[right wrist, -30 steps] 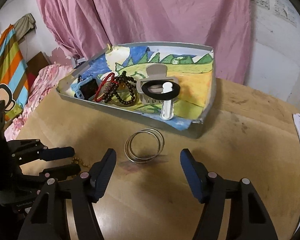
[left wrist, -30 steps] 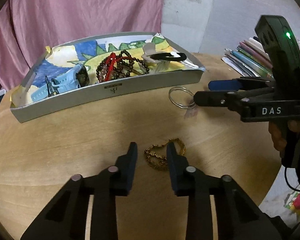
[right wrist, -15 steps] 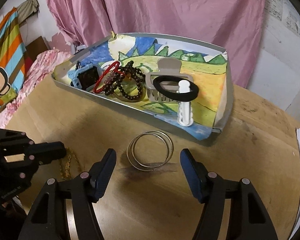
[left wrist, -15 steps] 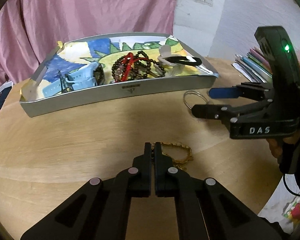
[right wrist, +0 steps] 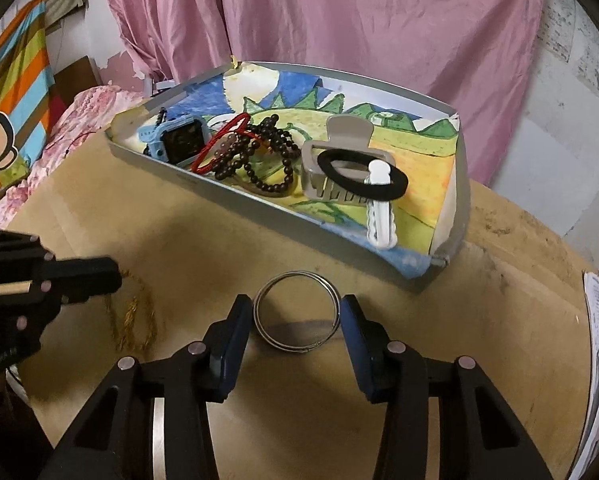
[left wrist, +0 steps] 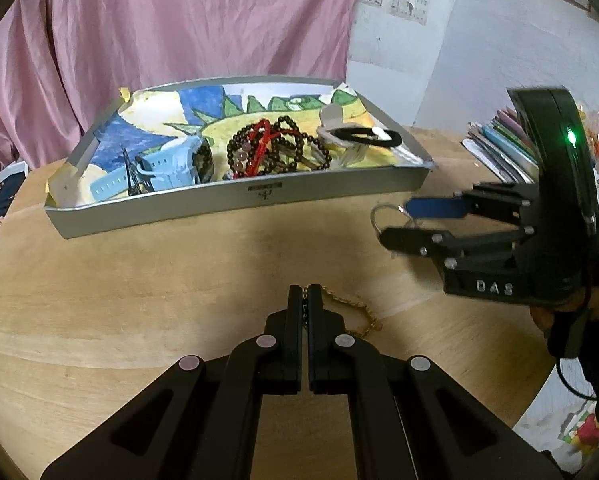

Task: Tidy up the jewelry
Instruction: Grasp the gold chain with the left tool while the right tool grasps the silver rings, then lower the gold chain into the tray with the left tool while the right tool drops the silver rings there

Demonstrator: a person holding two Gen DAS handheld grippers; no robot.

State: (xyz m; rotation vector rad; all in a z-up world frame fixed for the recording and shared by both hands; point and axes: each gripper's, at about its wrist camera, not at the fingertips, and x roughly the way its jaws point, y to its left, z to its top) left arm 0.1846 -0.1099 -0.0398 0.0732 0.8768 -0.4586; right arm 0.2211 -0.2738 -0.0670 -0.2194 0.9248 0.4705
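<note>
A round, pale wooden worktop (left wrist: 139,320) stood before a pink curtain (left wrist: 179,28) and a white wall, with a stack of books (left wrist: 499,148) at its edge and a striped monkey-print cloth (right wrist: 7,92) off to one side. The left gripper (left wrist: 304,300) was closed on the gold chain bracelet (left wrist: 355,308), which trailed on the wood near the grey tray (left wrist: 239,204) lined with a painted picture and holding beads, a blue watch and hair clips. The right gripper (right wrist: 295,316) was wide open, its fingers either side of the silver bangles (right wrist: 297,314) lying just in front of the tray.
</note>
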